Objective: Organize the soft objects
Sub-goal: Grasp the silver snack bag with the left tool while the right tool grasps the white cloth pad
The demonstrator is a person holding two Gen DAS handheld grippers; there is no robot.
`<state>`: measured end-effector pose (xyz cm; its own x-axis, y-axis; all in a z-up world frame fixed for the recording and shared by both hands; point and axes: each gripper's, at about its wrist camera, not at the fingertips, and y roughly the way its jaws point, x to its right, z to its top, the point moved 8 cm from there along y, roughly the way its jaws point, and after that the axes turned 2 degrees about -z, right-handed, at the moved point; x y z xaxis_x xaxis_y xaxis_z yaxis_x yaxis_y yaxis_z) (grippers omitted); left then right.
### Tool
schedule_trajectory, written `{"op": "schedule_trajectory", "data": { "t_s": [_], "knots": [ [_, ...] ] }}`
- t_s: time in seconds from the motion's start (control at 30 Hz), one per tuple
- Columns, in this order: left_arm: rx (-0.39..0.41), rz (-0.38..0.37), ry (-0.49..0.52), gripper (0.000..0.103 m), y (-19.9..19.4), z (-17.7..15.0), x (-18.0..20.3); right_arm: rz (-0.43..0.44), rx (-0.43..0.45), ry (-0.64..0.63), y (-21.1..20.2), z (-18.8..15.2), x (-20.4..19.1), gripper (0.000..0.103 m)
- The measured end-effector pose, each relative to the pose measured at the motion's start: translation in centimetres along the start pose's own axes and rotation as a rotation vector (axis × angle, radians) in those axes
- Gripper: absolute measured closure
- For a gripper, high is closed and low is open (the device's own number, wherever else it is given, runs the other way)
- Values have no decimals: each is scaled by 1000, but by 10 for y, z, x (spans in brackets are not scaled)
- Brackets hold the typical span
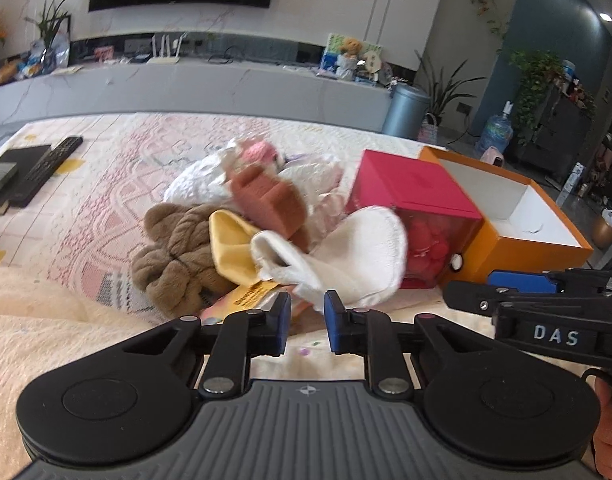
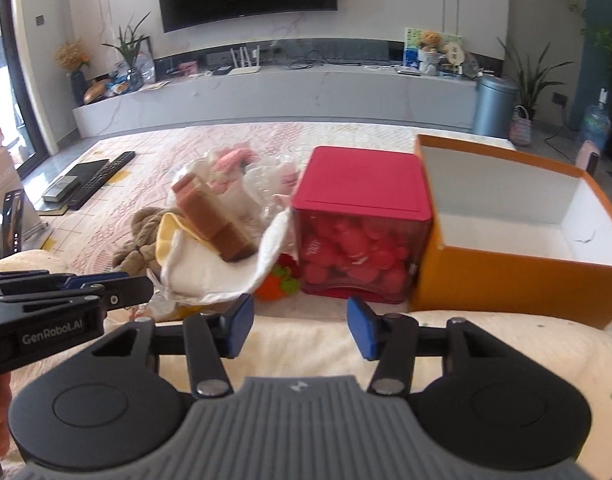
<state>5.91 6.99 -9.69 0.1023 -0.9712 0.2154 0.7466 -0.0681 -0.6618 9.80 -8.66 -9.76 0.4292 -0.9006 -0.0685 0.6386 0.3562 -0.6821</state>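
Brown sponge block (image 2: 214, 216) is being tilted, long axis leaning up-left, atop the white cloth (image 2: 210, 276); left gripper (image 1: 305, 322) and right gripper (image 2: 300, 326) are being held level, fingers parted, empty

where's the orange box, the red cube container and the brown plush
orange box (image 2: 506, 276): right wrist view, on its front outer wall
red cube container (image 2: 362, 176): right wrist view, on its lid
brown plush (image 1: 174, 248): left wrist view, on its ribbed body

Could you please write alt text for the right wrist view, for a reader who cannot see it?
The open right gripper hovers before a pile of soft objects, a red-lidded clear box and an open orange box on a patterned cloth; the left gripper enters from the left.
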Motion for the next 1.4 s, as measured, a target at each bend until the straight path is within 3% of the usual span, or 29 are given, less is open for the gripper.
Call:
{"op": "schedule_trajectory", "data": {
  "t_s": [0.07, 0.13, 0.23, 0.5, 0.67, 0.8, 1.0, 1.1, 1.17, 1.2, 1.4],
  "knots": [
    [-17, 33, -9, 79, 0, -1, -10, 18, -9, 3, 5, 4, -6, 46],
    [-34, 58, -11, 78, 0, -1, -20, 37, -8, 8, 10, 9, -13, 25],
    [-56, 95, -31, 78, 1, -3, -37, 67, -5, 9, 20, 16, -24, 9],
    [-67, 100, -82, 71, 9, -9, -58, 116, -140, -26, 69, 14, -54, 6],
    [-69, 73, -87, 65, 19, -9, -57, 94, -141, -66, 82, 15, -61, 6],
    [-78, 61, -91, 64, 26, -9, -58, 90, -143, -98, 90, 17, -61, 25],
    [-83, 42, -87, 62, 33, -10, -55, 79, -135, -135, 93, 15, -62, 73],
    [-85, 15, -64, 49, 35, -9, -49, 83, -133, -126, 92, 14, -57, 91],
    [-88, -12, -24, 32, 38, -8, -42, 90, -132, -112, 92, 14, -53, 92],
    [-96, -22, 9, 29, 39, -7, -37, 94, -135, -99, 92, 14, -50, 92],
    [-185, -14, 271, 24, 61, -11, -12, 115, -133, -11, 85, 15, -29, 92]
  ]
}}
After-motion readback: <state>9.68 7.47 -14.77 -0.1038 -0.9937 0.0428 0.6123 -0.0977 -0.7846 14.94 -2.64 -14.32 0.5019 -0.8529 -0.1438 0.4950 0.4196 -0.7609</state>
